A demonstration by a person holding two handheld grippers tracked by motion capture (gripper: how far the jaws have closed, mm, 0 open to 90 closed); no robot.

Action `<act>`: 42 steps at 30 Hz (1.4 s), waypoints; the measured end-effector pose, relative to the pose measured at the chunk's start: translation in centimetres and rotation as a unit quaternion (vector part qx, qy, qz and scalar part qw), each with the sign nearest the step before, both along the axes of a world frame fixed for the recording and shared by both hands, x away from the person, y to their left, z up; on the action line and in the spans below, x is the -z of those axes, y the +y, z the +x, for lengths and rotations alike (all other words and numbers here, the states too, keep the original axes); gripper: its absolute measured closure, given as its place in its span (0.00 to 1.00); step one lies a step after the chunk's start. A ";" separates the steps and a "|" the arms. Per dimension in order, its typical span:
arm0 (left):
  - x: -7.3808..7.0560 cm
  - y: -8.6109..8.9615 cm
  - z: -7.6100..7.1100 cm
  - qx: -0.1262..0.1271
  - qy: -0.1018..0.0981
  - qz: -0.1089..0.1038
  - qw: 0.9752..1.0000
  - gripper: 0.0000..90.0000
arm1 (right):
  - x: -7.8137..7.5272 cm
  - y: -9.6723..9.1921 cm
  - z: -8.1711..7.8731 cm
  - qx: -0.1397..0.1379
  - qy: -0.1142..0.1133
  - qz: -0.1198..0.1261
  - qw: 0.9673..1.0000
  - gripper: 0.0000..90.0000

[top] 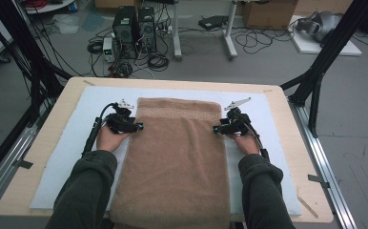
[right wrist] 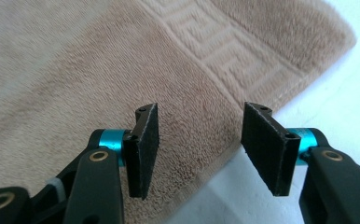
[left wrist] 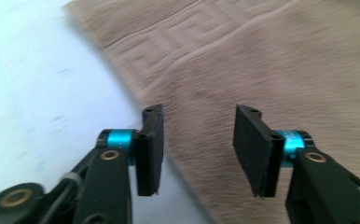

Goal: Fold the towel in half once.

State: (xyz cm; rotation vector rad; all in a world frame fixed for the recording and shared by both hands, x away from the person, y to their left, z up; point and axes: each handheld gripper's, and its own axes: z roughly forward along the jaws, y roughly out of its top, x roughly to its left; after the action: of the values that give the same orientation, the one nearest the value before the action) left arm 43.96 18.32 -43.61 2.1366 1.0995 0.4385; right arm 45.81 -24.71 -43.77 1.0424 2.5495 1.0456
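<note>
We see a tan towel [top: 175, 157] lying flat on a white pad [top: 72, 143], with its near end hanging over the table's near edge and a woven key-pattern band [top: 179, 113] running across its far end. We take the towel as our landmark. At the towel's left edge, just short of the patterned band, sits the left gripper [top: 139, 127]; its jaws stand apart and straddle that edge, one pad over the white pad and the other over the towel's pile, with nothing pinched between them in the left gripper view [left wrist: 199, 144]. At the towel's right edge, opposite the first, sits the right gripper [top: 216, 129]; its jaws also stand apart, spanning the towel's edge near its far corner in the right gripper view [right wrist: 201, 147], and they press on nothing. Under the pad lies a pale wooden table [top: 39, 143], and beyond the towel's far end, on the floor, stand two black computer towers [top: 134, 28] amid loose cables [top: 158, 59].
</note>
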 end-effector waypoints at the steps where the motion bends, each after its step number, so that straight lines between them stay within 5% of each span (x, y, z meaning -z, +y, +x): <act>1: 0.2 -0.1 0.0 0.004 0.001 0.001 1.000 0.60 | 0.1 -0.1 0.1 0.001 0.000 0.004 1.000 0.52; 10: 0.1 -0.7 -0.2 0.010 0.010 -0.007 1.000 0.93 | -0.1 0.4 -0.1 -0.024 0.012 0.001 1.000 0.91; 12: -0.1 -0.5 -0.2 0.004 0.011 -0.005 1.000 0.94 | -0.3 0.7 -0.2 -0.034 0.007 -0.008 0.999 0.92; 16: -1.2 0.8 -0.1 -0.014 -0.001 -0.047 0.999 0.94 | -1.1 0.2 -0.1 -0.018 -0.002 0.015 1.000 0.93; 19: -2.6 1.7 -0.1 -0.028 -0.021 -0.087 0.996 0.94 | -2.5 -0.4 0.2 -0.012 -0.015 0.038 0.999 0.93; 21: -3.8 1.9 -0.2 -0.030 -0.040 -0.091 0.995 0.94 | -4.1 -0.5 0.3 -0.012 -0.032 0.061 0.998 0.93; 26: -6.4 2.9 -1.0 -0.031 -0.082 -0.135 0.987 0.94 | -7.9 -0.7 0.2 -0.017 -0.064 0.088 0.994 0.93; 28: -6.7 3.3 -1.5 -0.020 -0.078 -0.132 0.988 0.94 | -8.6 -0.8 -0.3 -0.026 -0.070 0.092 0.993 0.93; 34: -6.5 4.0 -4.7 0.026 -0.071 -0.116 0.990 0.94 | -8.7 -0.8 -2.8 -0.063 -0.034 0.082 0.994 0.93; 36: -5.8 4.1 -6.3 0.034 -0.073 -0.105 0.991 0.94 | -8.3 -0.8 -4.0 -0.077 -0.038 0.090 0.992 0.93; 42: -4.0 4.2 -11.4 0.069 -0.066 -0.077 0.992 0.94 | -6.3 -0.8 -8.0 -0.104 -0.002 0.096 0.990 0.93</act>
State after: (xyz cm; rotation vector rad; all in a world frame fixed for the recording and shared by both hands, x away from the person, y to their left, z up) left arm 32.59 22.52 -39.63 2.0027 0.8772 0.4101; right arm 37.80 -25.49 -37.51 0.8248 2.6395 1.3689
